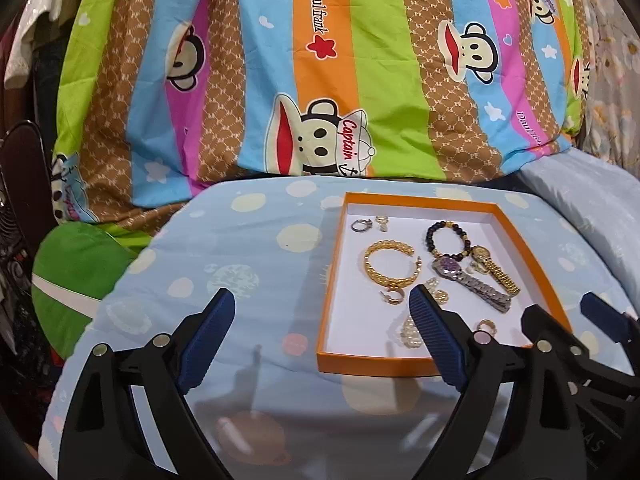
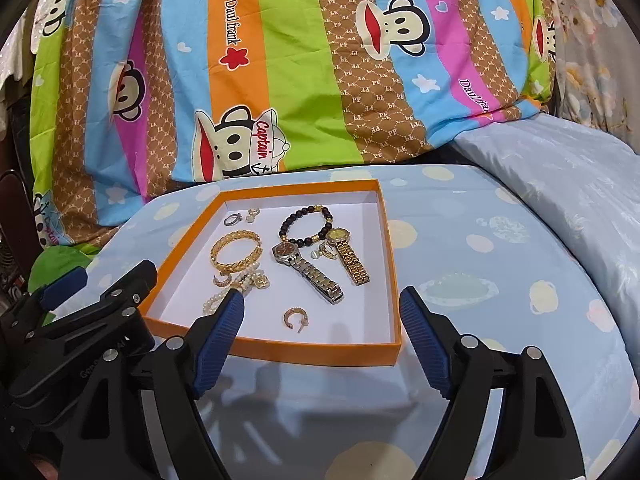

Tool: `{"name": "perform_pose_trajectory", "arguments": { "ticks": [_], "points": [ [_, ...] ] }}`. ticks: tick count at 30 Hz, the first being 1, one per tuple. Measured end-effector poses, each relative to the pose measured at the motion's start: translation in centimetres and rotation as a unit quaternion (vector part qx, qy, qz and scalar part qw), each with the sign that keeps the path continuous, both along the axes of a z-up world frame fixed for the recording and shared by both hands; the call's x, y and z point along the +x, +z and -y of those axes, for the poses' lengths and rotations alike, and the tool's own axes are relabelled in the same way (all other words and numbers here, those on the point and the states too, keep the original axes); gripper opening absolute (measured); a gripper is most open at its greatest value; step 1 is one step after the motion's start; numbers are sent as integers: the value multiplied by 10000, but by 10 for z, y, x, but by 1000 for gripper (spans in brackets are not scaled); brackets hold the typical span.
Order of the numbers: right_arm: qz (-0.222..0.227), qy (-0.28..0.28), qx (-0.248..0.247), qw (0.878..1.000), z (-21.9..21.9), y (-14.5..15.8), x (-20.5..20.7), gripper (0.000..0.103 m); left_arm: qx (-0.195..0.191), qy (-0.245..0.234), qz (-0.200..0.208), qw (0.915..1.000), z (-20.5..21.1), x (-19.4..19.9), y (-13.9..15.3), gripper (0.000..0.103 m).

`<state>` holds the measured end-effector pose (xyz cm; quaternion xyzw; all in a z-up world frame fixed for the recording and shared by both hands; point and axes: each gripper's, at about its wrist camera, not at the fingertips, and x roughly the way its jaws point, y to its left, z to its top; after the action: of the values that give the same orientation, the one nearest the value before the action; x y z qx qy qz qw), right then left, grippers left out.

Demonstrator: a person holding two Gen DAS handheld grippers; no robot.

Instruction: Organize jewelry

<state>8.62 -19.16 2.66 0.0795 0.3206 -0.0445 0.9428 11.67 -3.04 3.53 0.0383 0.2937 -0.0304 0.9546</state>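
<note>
Left wrist view: pale blue dotted cloth (image 1: 248,240) covers surface, striped monkey-print quilt (image 1: 280,60) heaped at far side. Left gripper (image 1: 322,300) fingers wide apart, empty, above cloth. Orange tray (image 1: 326,292) at right holds jewelry.

Right wrist view: right gripper (image 2: 322,302) spread wide, empty, over tray's near edge. Gold bangle (image 2: 236,250) left, silver watch (image 2: 308,270) centre, gold watch (image 2: 350,256) right, bead bracelet (image 2: 306,226) far.

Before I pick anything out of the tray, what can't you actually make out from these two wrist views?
- Pearl piece: left wrist view, partly behind the left gripper finger; right wrist view, the right gripper finger hides its end.
- Small pieces between the watches: too small to identify.
- Silver ring and neighbour in the orange tray far corner: too small for detail.
- Watch dials: unreadable.
</note>
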Motion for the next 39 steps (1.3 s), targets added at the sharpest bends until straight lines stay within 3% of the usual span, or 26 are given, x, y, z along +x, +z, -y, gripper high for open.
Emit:
{"name": "perform_pose_trajectory", "arguments": {
  "ticks": [6,16,39],
  "points": [
    [130,20,-57,9999,-3,3,-6,81,250,74,67,9996,-4,-11,-4,91],
    [176,201,-225,9994,-20,4,-21,83,-35,304,-20,9995,-24,-28,-7,94],
    [177,153,-267,9994,-20,4,-21,83,17,316,-56,9995,-23,-25,-9,94]
  ]
}}
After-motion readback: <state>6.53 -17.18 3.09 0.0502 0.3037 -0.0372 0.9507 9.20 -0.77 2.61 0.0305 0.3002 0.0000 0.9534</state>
